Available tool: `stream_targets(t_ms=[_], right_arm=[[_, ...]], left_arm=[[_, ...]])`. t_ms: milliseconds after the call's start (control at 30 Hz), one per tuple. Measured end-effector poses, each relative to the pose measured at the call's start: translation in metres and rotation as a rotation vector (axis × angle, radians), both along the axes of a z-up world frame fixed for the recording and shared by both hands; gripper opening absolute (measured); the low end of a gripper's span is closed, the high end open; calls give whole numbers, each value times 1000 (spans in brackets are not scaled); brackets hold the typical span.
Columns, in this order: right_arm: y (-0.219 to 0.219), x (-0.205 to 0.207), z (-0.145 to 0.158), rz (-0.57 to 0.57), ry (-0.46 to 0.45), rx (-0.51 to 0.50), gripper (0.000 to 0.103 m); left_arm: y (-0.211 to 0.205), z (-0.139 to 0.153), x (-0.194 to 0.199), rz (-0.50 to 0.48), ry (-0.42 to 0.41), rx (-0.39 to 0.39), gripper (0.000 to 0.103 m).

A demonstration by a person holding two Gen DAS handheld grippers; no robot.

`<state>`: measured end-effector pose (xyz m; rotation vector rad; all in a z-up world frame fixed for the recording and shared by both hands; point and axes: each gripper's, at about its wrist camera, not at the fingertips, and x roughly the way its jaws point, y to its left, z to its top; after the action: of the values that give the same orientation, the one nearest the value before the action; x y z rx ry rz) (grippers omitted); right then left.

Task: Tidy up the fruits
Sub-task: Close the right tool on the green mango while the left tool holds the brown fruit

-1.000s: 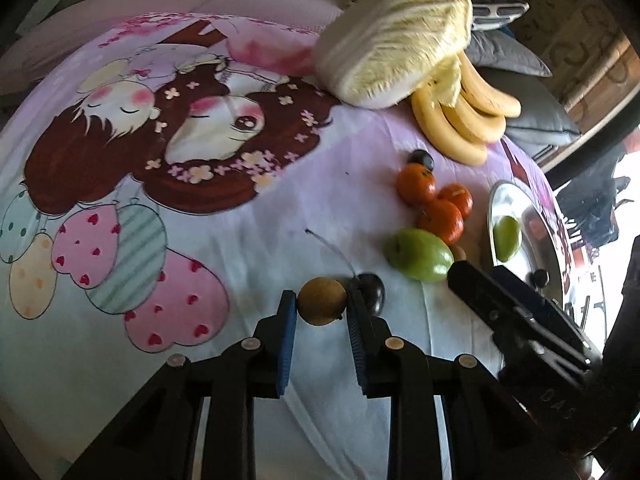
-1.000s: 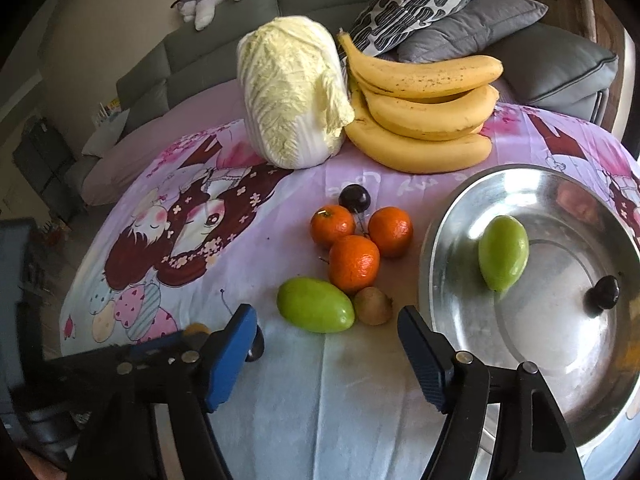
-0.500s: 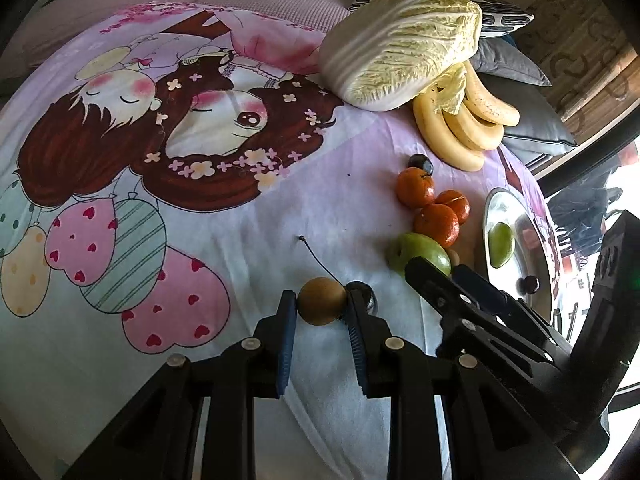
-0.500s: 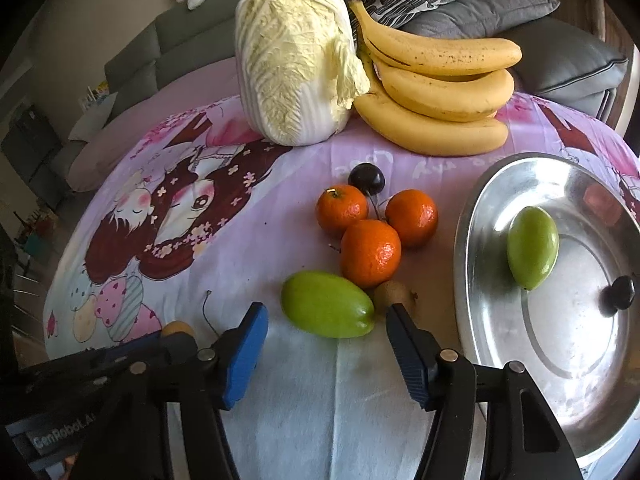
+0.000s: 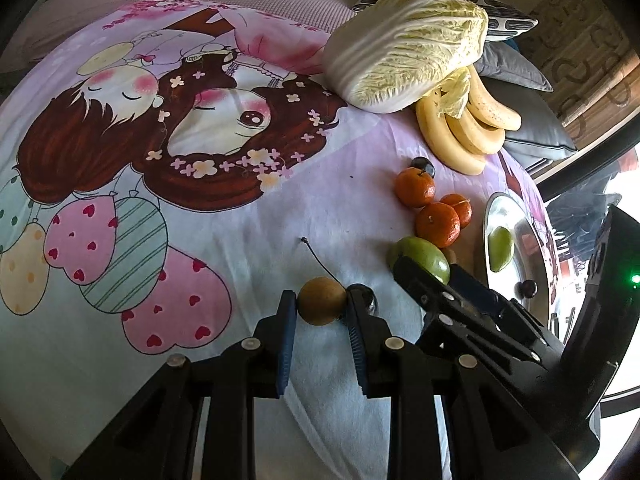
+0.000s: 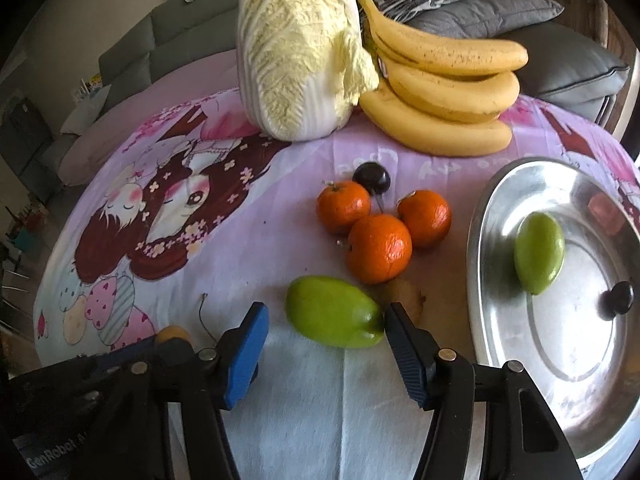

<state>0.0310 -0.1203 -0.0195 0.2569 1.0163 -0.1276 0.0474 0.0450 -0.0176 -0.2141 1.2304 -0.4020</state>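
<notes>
Cloth (image 6: 280, 400) with a cartoon print under everything, bare and wide on the left half and also in front of both grippers. Left gripper (image 5: 322, 312) closed firmly on a small brown fruit (image 5: 322, 301), low over the cloth, with one cherry (image 5: 367, 298) just behind its right finger and a thin stem lying beyond. Right gripper (image 6: 326, 308) about half open, jaws just now closing, around a green mango (image 6: 334, 312) that lies on the cloth; right finger at the end of the mango, maybe touching, left pad clearly apart from it. Close behind the mango, a second brown fruit (image 6: 404, 296) touching it, then three oranges (image 6: 378, 248) in a tight group, then another cherry (image 6: 372, 178). Little free space there for the fingers. To the right, a steel tray (image 6: 500, 200) near the table edge, with a second mango (image 6: 538, 252) and a third cherry (image 6: 618, 298) in it, and much bare metal around both. At the far edge, one cabbage (image 6: 296, 52) leaning against a bunch of bananas (image 6: 440, 92), three visible from the right wrist view, maybe one more hidden. Behind these, cushions (image 6: 480, 12) and a grey sofa. Two grippers side by side, very close, left one partly inside the right wrist view at the bottom left. Count: two mangoes, three oranges, three cherries, two brown fruits, one cabbage, one banana bunch, one tray.
</notes>
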Motion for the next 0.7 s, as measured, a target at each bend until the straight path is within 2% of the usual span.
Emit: stream_targets(t_ms=[200, 467, 700], right_arm=[[-6, 1, -10, -11, 31, 96, 62], [-5, 2, -11, -21, 15, 99, 61], [-9, 2, -13, -35, 3, 115, 53]], left_arm=[[0, 0, 0, 2, 1, -7, 26], [-1, 0, 0, -1, 3, -7, 26], [-3, -1, -1, -6, 6, -5, 26]])
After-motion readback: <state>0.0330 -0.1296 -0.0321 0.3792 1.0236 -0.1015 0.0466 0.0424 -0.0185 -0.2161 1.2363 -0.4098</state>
